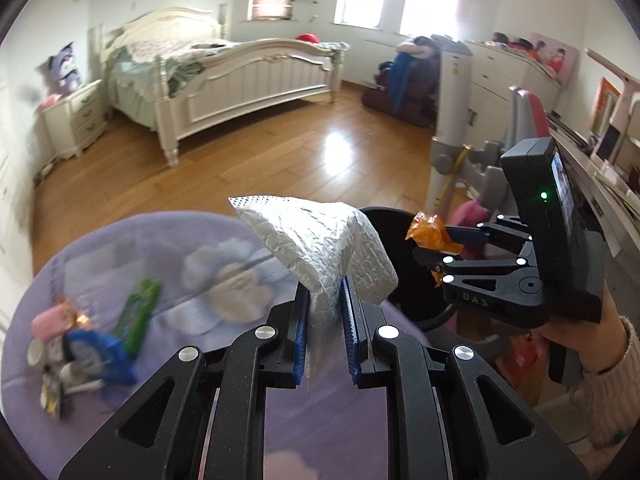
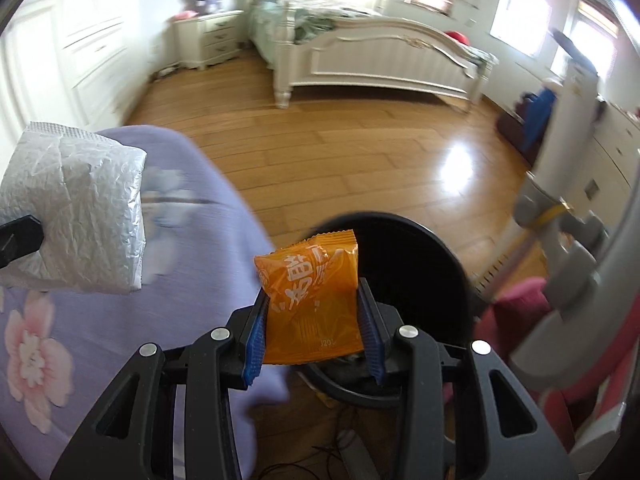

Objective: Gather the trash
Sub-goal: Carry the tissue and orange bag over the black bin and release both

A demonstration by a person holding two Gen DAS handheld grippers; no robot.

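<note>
My left gripper point(image 1: 325, 292) is shut on a white crumpled paper towel point(image 1: 320, 240), held above the purple cloth-covered table point(image 1: 168, 248). The towel also shows in the right wrist view point(image 2: 76, 208). My right gripper point(image 2: 316, 320) is shut on an orange snack wrapper point(image 2: 312, 300), held over the near rim of a black round bin point(image 2: 412, 256). In the left wrist view the right gripper point(image 1: 434, 248) holds the wrapper point(image 1: 430, 232) over the bin point(image 1: 400, 276).
More trash lies on the purple cloth at left: a green wrapper point(image 1: 138, 312), a blue wrapper point(image 1: 100, 356), a pink item point(image 1: 48, 320). A white bed point(image 1: 240, 72), a nightstand point(image 1: 76, 116) and a wooden floor point(image 2: 360, 152) lie beyond. A grey and pink chair point(image 2: 560, 280) stands right of the bin.
</note>
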